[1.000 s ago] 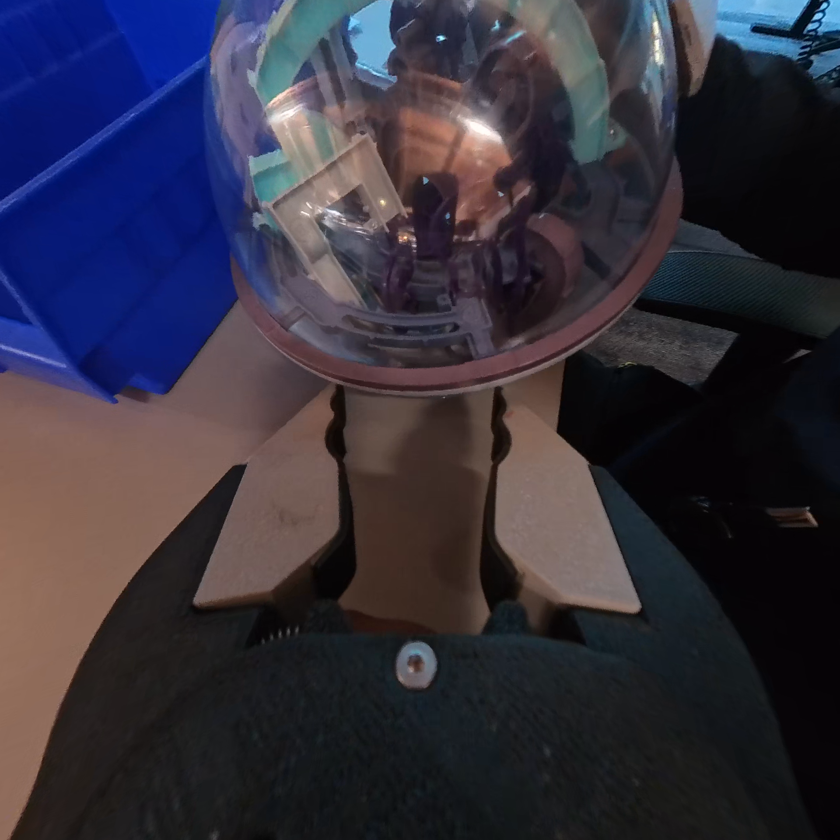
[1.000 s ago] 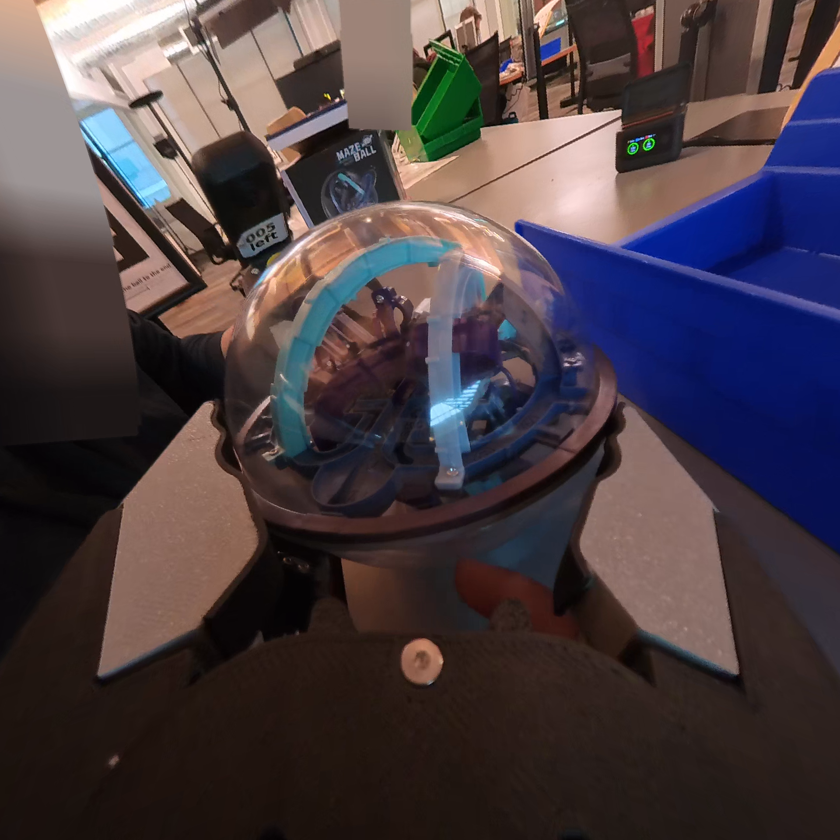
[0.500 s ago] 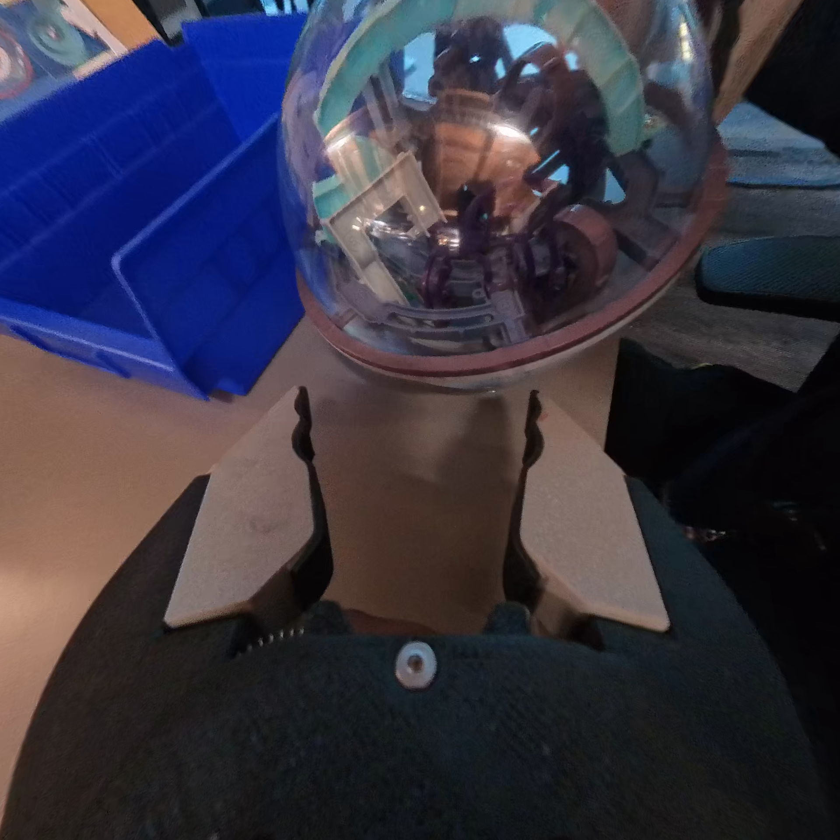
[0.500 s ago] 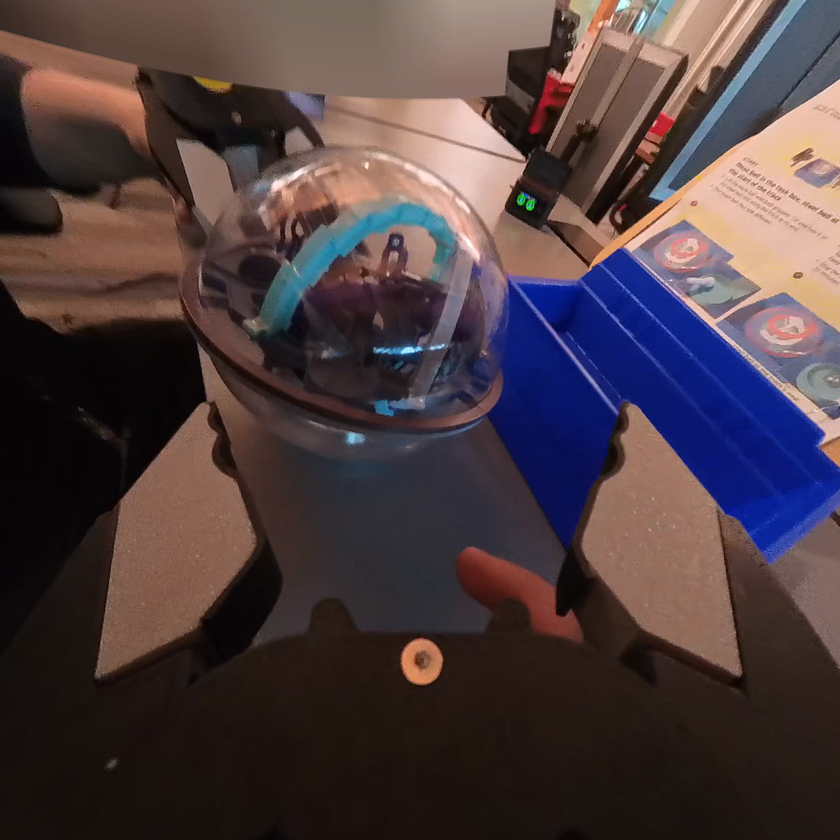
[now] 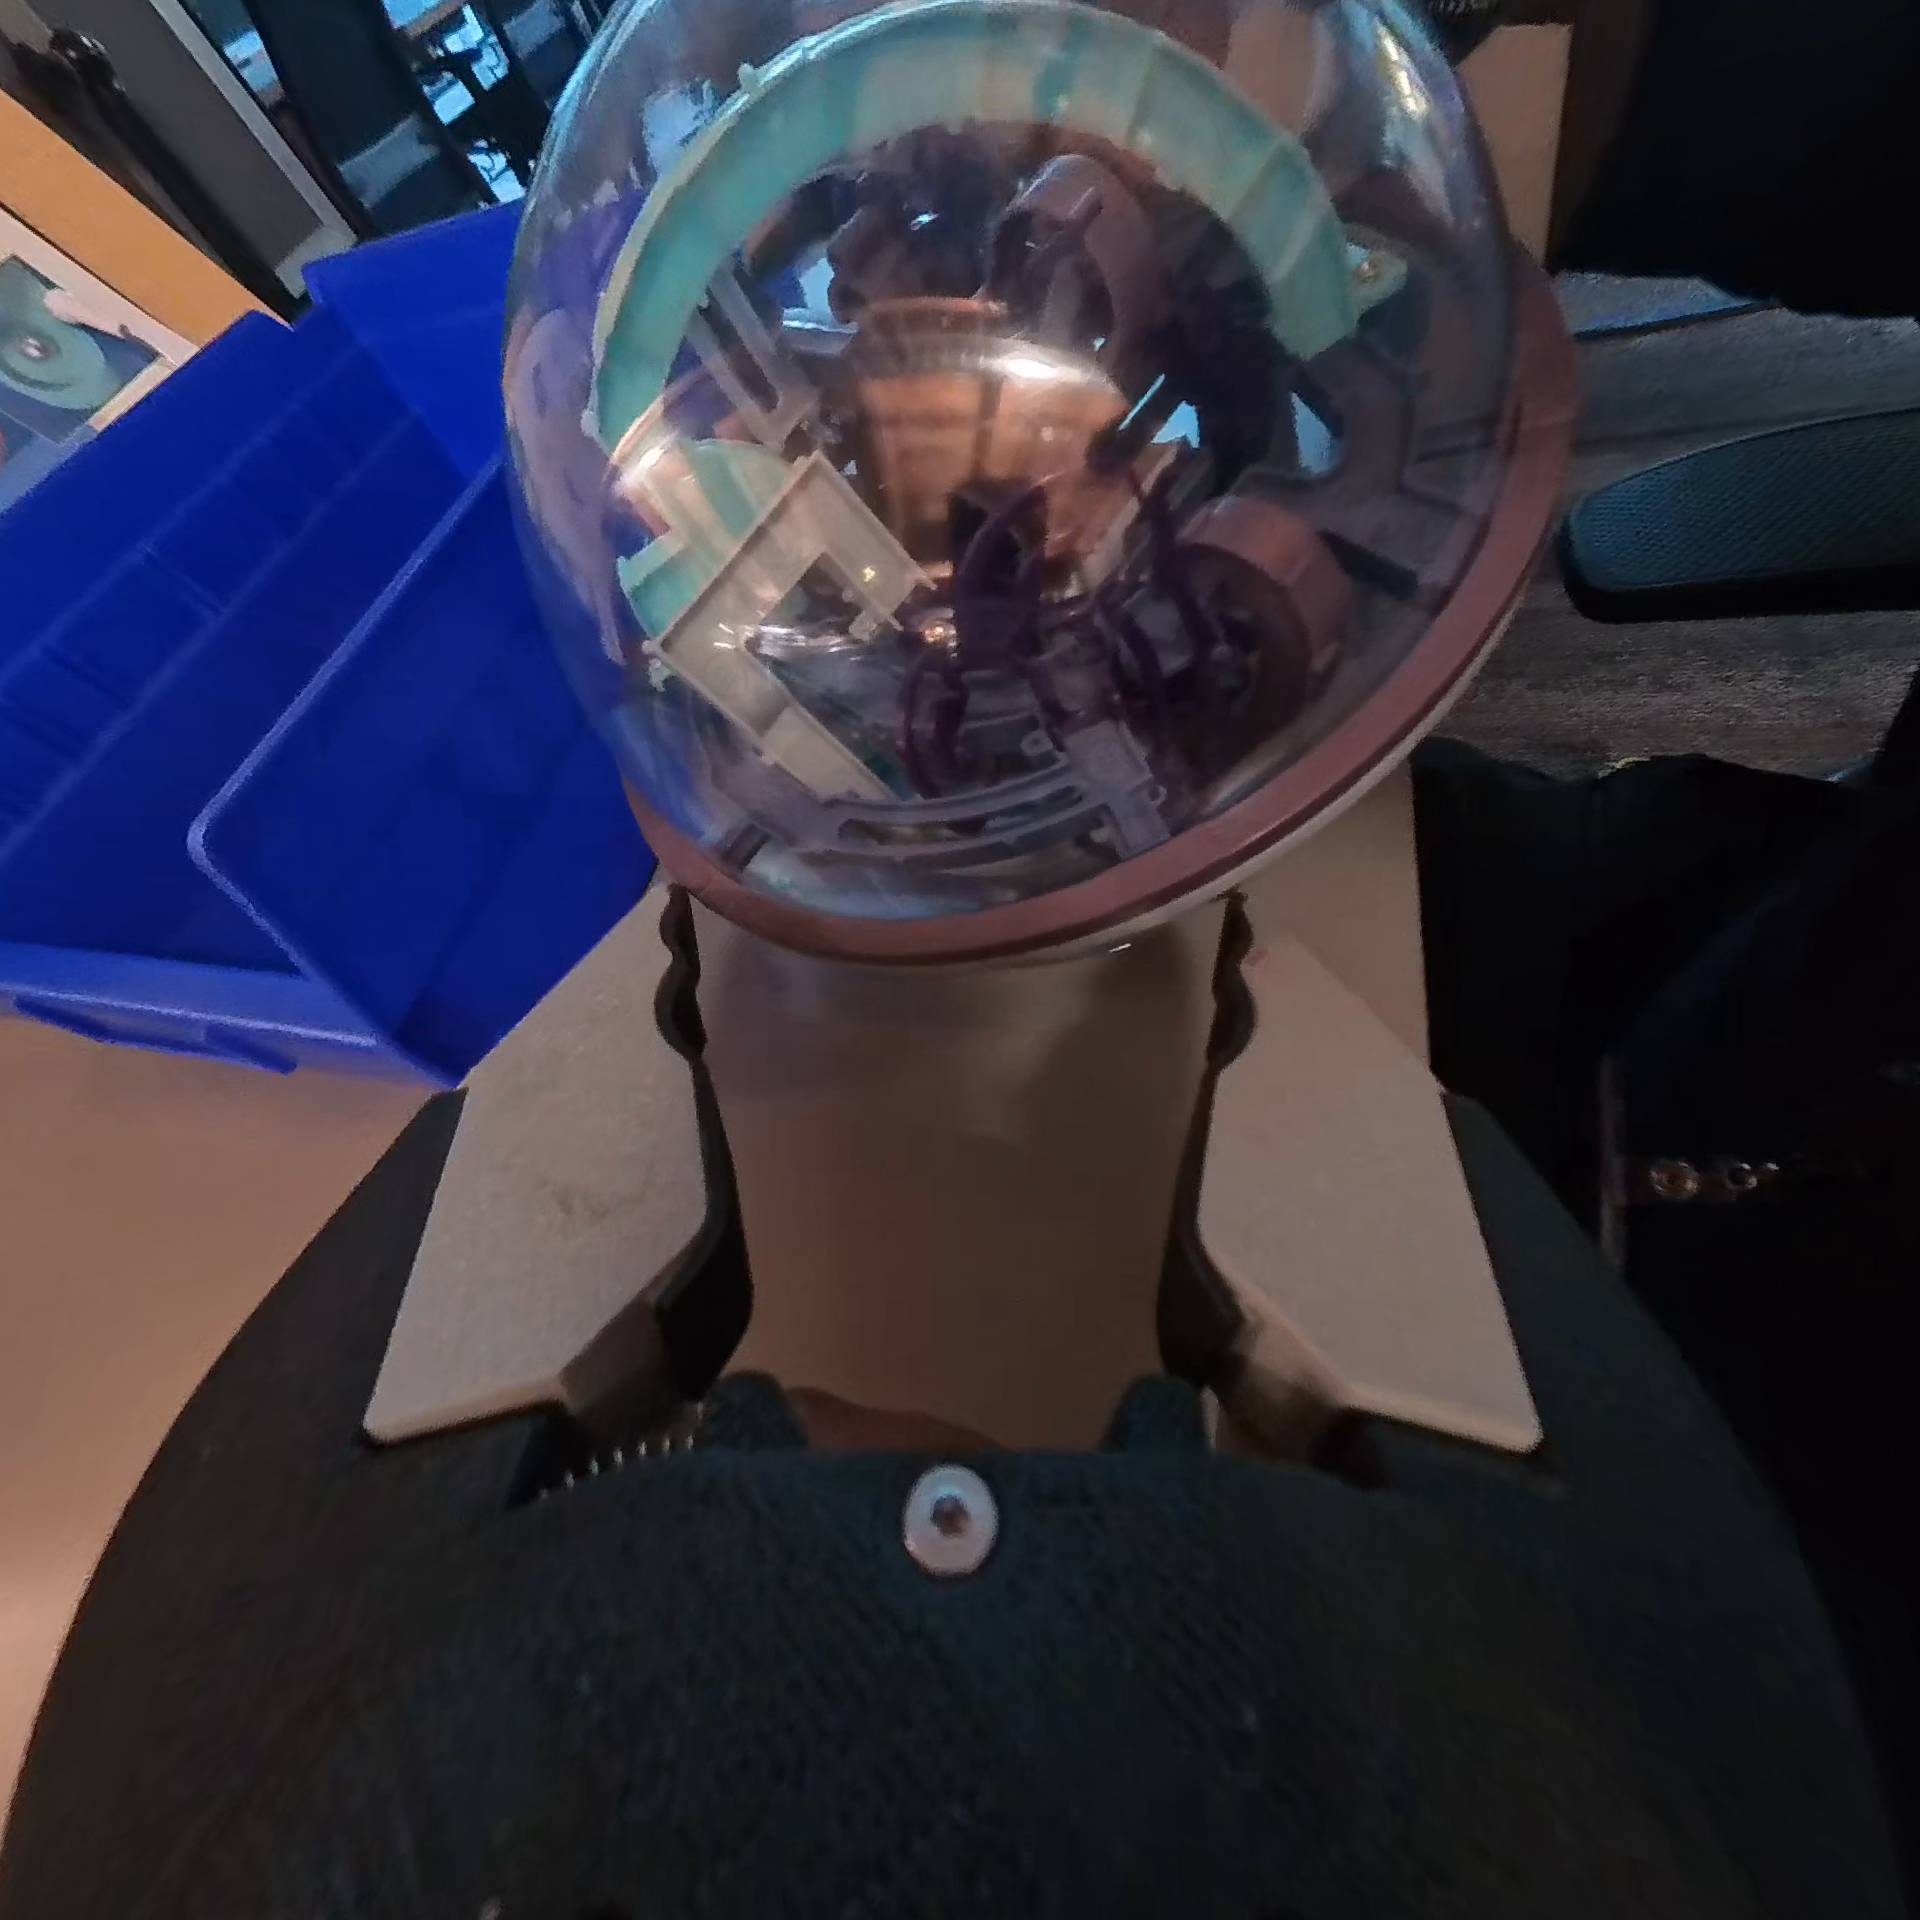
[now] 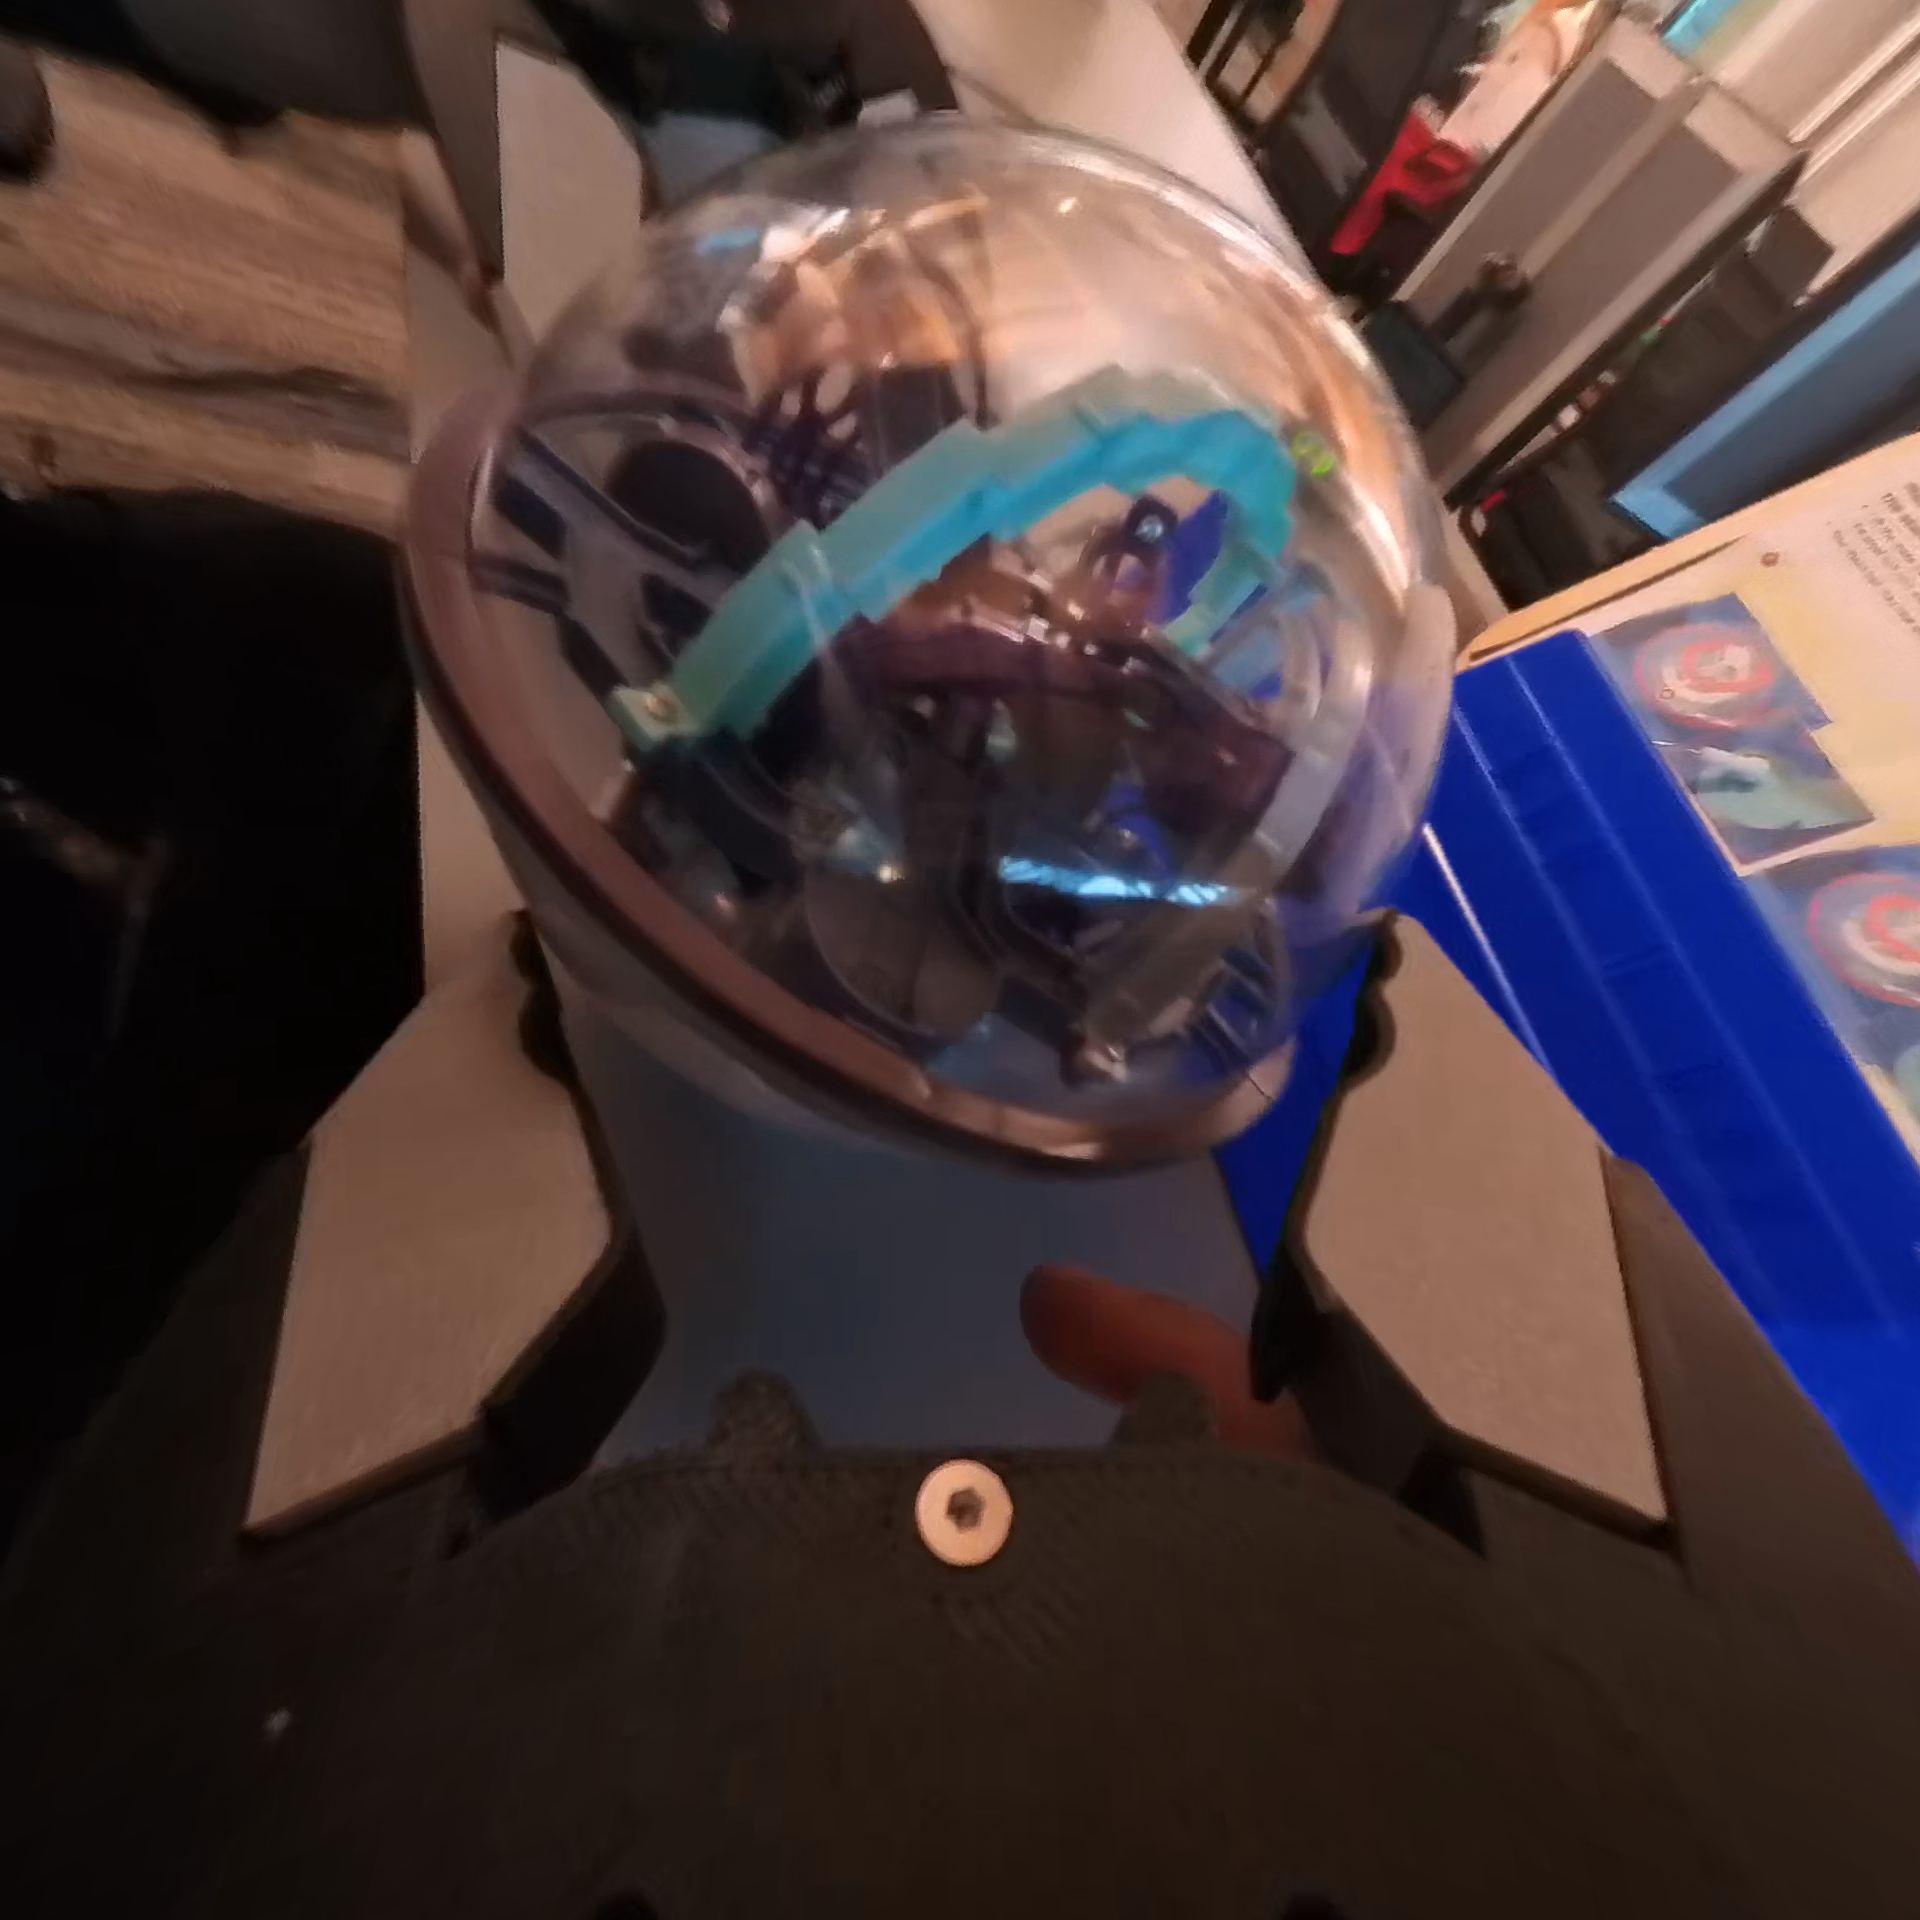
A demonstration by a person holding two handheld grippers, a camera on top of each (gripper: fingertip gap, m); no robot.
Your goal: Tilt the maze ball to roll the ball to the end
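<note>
The maze ball (image 5: 1039, 468) sits directly ahead of the left gripper (image 5: 956, 925), whose fingers are spread and reach only its dark rim, with no clear clamping visible. The right gripper (image 6: 951, 956) is opened wide around the tilted sphere's lower part; whether its pads press cannot be confirmed. The small inner ball cannot be located, so progress is undetermined; tilting probably remains to be done
</note>
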